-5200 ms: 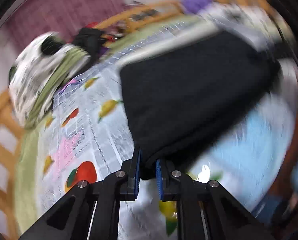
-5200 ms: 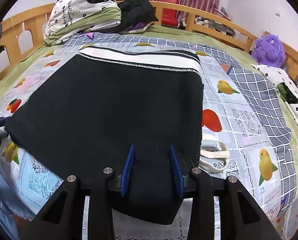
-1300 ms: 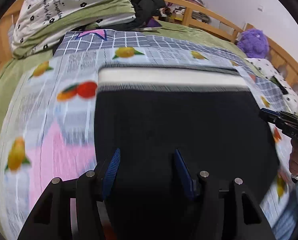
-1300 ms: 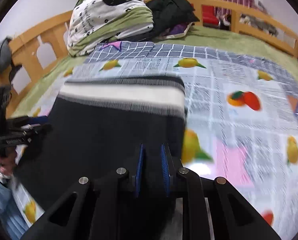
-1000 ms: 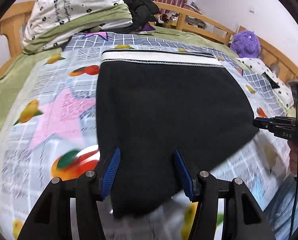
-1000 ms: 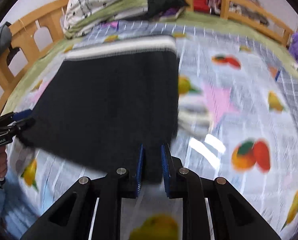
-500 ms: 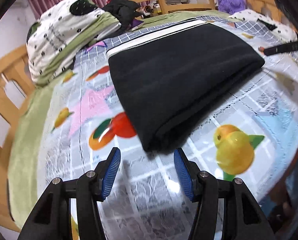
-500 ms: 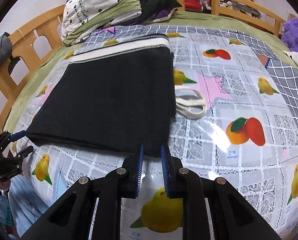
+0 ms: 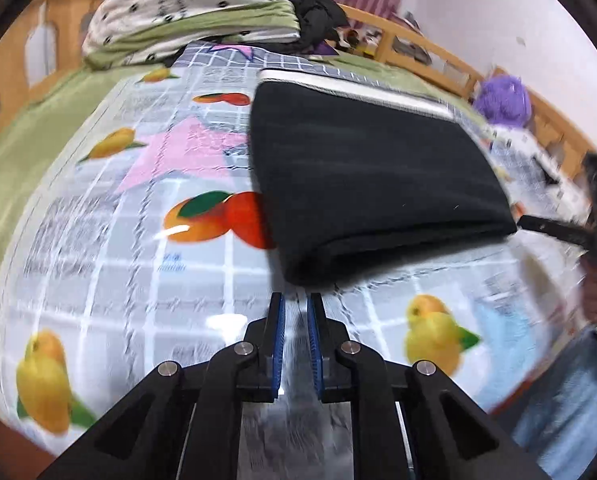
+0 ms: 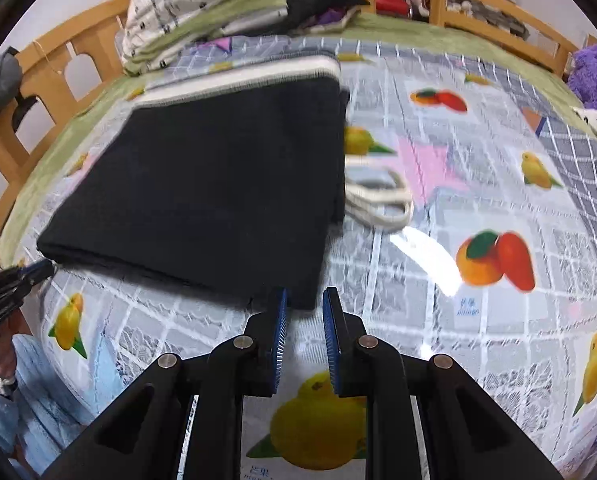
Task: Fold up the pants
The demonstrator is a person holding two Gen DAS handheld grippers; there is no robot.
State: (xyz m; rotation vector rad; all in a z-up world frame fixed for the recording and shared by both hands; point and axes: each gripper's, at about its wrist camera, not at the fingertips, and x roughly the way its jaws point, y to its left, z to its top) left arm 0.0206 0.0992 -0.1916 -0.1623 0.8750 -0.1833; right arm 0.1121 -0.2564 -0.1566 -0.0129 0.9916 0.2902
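The left gripper (image 9: pixel 296 336) has its jaws clenched on nothing, hanging just short of the near left corner of the pants (image 9: pixel 370 184); that corner is free of them, which suggests the fold is laid and let go. The right gripper (image 10: pixel 302 336) has its jaws drawn nearly together with only a narrow gap; the near right corner of the cloth sits just at their tips, and I cannot tell whether they touch it, though nothing looks pinched.

The black pants lie flat as a thick folded rectangle on the bed's fruit-print cover (image 10: pixel 478 220), their white waistband (image 10: pixel 238 76) at the far end and the doubled edge facing the grippers. A loop of white cord (image 10: pixel 382 200) lies just beside their right edge.

A heap of bedding (image 9: pixel 186 12) sits against the wooden bed frame (image 10: pixel 58 68), well clear, leaving the folding area open.
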